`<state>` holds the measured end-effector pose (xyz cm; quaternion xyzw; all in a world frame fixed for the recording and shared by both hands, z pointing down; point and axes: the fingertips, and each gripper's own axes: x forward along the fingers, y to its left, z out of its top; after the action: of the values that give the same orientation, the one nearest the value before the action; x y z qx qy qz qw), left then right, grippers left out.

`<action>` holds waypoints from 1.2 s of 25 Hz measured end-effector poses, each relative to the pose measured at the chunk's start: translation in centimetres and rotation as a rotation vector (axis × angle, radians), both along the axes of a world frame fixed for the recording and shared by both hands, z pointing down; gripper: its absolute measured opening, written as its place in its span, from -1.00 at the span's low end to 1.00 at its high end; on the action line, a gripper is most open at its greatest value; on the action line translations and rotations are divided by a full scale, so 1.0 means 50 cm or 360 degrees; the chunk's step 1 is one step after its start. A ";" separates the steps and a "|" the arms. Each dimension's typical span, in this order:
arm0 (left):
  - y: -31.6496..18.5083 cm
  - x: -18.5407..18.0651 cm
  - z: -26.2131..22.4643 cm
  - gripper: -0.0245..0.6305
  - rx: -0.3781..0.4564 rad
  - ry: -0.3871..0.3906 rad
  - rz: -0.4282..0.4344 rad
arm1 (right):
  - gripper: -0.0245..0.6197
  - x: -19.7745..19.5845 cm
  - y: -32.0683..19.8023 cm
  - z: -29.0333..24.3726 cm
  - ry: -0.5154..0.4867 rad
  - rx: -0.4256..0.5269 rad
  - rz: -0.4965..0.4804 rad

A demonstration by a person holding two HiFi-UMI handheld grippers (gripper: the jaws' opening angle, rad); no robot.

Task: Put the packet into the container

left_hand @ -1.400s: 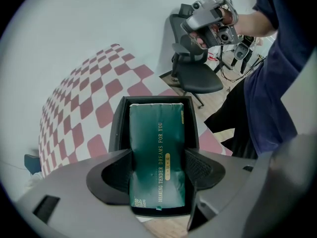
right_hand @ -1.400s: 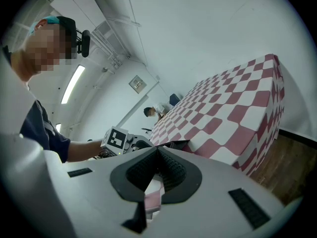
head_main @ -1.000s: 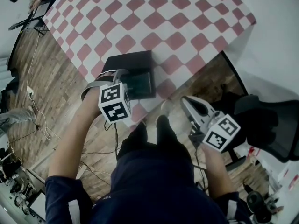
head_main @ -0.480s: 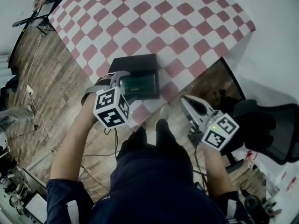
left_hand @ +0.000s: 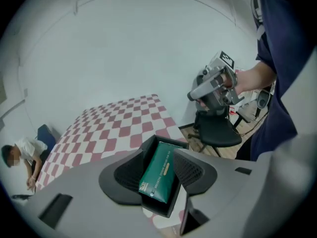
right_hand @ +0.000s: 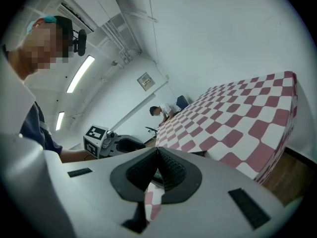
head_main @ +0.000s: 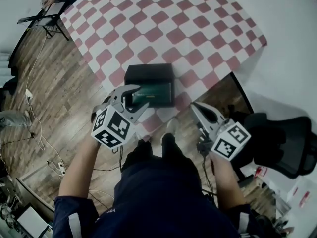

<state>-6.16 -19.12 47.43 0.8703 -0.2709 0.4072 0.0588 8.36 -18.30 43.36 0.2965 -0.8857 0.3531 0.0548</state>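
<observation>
A green packet (head_main: 153, 93) lies flat inside the black container (head_main: 148, 71), which stands on the near edge of the checkered table. My left gripper (head_main: 137, 97) hovers just short of the container's near side. Its jaws are apart and closing, and nothing is gripped. In the left gripper view the packet (left_hand: 159, 171) shows through the gap of that gripper (left_hand: 159, 153), down in the container (left_hand: 151, 141), with no pad touching it. My right gripper (head_main: 194, 106) hangs off the table's edge to the right. Its jaws meet at the tip of the gripper (right_hand: 157, 150).
The red-and-white checkered table (head_main: 163, 24) stretches away from me. A black office chair (head_main: 277, 138) stands at the right over the wooden floor (head_main: 54, 98), where cables trail at the left. Another person (right_hand: 163, 110) bends over a desk at the far end.
My left gripper has drawn back from over the container towards my body. The packet stays in the container. The right gripper has barely moved.
</observation>
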 end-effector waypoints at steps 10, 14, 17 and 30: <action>0.022 -0.056 -0.147 -0.58 0.0229 0.0509 -0.0261 | -0.87 -0.070 0.015 -0.065 0.0052 0.0122 -0.0036; 0.041 -0.077 -0.186 -0.62 0.0262 0.0641 -0.0290 | -0.87 -0.089 0.017 -0.094 0.0081 0.0186 -0.0026; 0.057 -0.101 -0.195 -0.65 0.0231 0.0682 -0.0322 | -0.87 -0.103 0.020 -0.111 0.0111 0.0235 -0.0020; 0.103 -0.140 -0.202 -0.80 0.0199 0.0878 -0.0392 | -0.87 -0.154 0.043 -0.149 0.0178 0.0350 -0.0013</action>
<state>-13.15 -13.97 37.33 0.9105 -0.3727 0.1278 0.1255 0.64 -16.15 35.88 0.3163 -0.9158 0.2365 0.0726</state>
